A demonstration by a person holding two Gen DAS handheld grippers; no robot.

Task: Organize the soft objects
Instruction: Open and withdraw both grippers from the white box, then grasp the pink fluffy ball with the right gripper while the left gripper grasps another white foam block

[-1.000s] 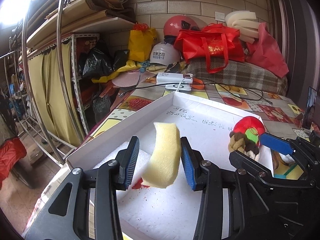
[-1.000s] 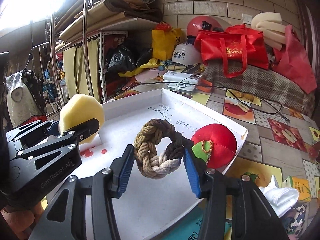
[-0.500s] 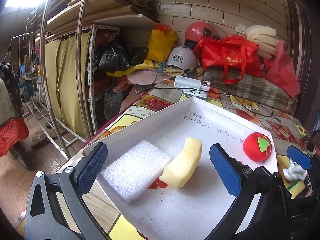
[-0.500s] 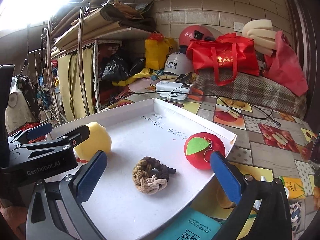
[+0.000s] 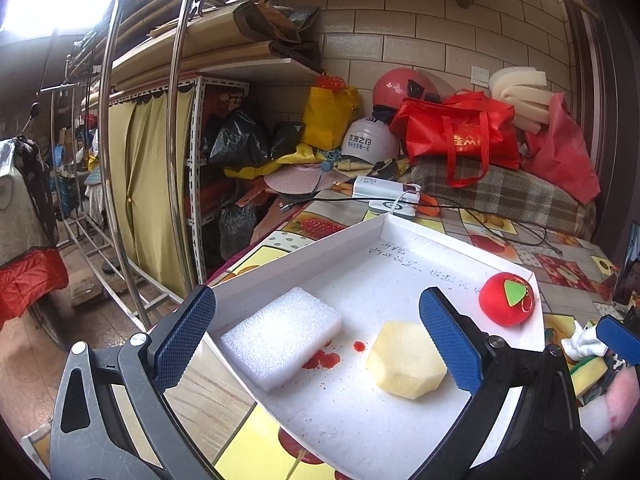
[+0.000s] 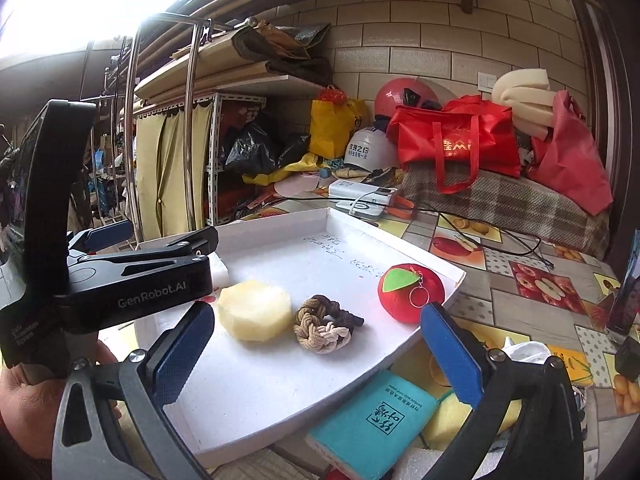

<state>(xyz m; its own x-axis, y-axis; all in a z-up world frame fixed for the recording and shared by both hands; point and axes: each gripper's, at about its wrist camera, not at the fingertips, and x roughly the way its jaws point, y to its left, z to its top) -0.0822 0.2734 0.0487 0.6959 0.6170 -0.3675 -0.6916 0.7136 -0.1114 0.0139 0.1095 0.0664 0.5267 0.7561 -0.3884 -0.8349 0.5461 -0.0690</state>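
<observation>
A white foam tray (image 5: 360, 432) (image 6: 256, 396) lies on the table. In it lie a white foam block (image 5: 280, 336), a yellow sponge piece (image 5: 404, 360) (image 6: 254, 314), a braided brown-and-cream rope ring (image 6: 324, 326) and a red plush apple (image 5: 507, 299) (image 6: 410, 294). My left gripper (image 5: 316, 338) is open and empty above the tray's near left part. My right gripper (image 6: 316, 354) is open and empty above the tray's near edge. The left gripper's body (image 6: 132, 280) shows at the left of the right wrist view.
A teal packet (image 6: 372, 420) and a yellow sponge (image 6: 452, 412) lie on the table beside the tray's near right edge. White cloth (image 6: 524, 350) lies further right. A power bank with cables (image 5: 386, 192), helmets and red bags crowd the back. A metal rack (image 5: 168, 160) stands left.
Both grippers opened and drew back. The yellow sponge dropped into the tray and now lies flat. The rope ring was let go and rests in the tray.
</observation>
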